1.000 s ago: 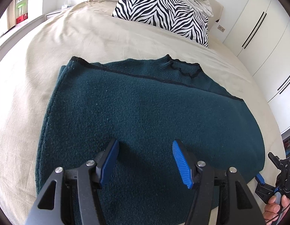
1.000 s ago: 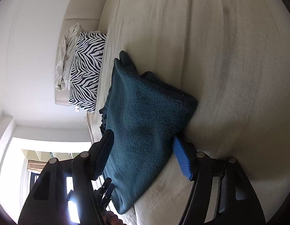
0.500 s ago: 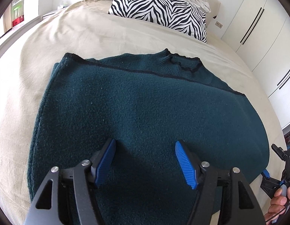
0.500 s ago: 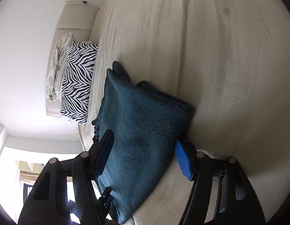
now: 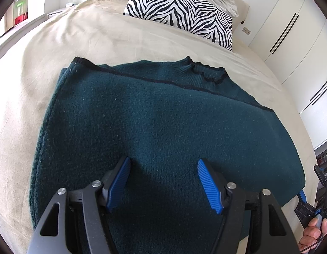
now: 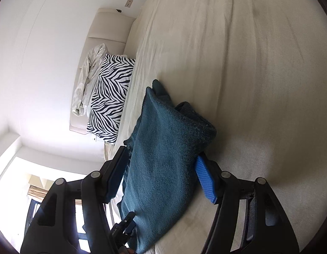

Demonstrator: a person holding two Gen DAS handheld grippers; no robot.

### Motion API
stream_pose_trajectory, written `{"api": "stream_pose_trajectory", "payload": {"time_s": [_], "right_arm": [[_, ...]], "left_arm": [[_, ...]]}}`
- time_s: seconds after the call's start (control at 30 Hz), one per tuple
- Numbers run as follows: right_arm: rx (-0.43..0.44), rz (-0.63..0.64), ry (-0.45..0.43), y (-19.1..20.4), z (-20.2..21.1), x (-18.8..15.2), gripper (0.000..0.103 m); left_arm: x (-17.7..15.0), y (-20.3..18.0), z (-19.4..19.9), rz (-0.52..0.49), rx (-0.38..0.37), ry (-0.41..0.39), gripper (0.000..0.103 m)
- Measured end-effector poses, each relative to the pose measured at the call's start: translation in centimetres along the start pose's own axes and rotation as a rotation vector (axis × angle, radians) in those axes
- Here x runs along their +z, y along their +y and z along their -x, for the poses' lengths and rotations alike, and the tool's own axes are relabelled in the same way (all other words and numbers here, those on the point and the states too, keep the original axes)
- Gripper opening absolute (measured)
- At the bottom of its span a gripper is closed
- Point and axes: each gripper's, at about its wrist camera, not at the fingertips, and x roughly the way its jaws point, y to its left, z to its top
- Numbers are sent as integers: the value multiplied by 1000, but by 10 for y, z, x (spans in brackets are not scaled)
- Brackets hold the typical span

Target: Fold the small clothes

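- The dark teal garment point(image 5: 163, 131) lay on the bed point(image 5: 100, 36), already folded at least once: a black-trimmed edge ran across it on the far side of the left gripper point(image 5: 162, 181), with a second layer and the neckline showing beyond that edge.
- The left gripper hovered over the near part of the garment, its blue pads spread apart with cloth beneath them and nothing pinched; its jaws had just been opening a little further.
- The right gripper point(image 6: 161, 175) was turned on its side at the garment's end. Its pads stood apart, one on each side of the thick folded stack. The lower pad point(image 6: 205, 182) sat just under the stack's edge; I could not tell whether either pad pressed on the cloth, so I read the stack as bracketed, not gripped.
- A hand point(image 5: 315, 232) held that right gripper, low and to the right of the left gripper.
- A zebra-striped pillow point(image 5: 180, 10) sat well beyond both grippers, at the head of the bed.
- Judged from this, the first fold was done and the piece looked tidy but still wide. Probably left: a fold across from the right gripper's end, then smoothing.
- No other clothes showed, so how many remained could not be told.
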Motion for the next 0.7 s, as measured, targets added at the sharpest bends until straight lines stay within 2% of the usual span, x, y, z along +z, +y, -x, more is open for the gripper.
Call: {"api": "stream_pose_trajectory", "payload": {"time_s": [0.1,0.17,0.27,0.33,0.43,0.6,0.7], "right_arm": [[45,-1,16,7,-3,7,62],[73,55,11,19,-1,9,62],[52,148,3,32,5,10,62],[25,81,56,17,-2,11,62],[4,-41,87,-13,-8,7,62],[14,9,129,-7,-19,-8,62],[31,5,110,1,-30,-5,62]], "left_arm": [[0,0,0,-2,-1,0,68],[0,0,0,-3,-1,0,68],[0,0,0,0,0,-1,69],[0,-1,0,-1,1,-2,70],[0,-2,-1,-6,3,-3,70],[1,-3,-1,-8,8,-2,73],[1,-3,0,-6,2,0,73]]}}
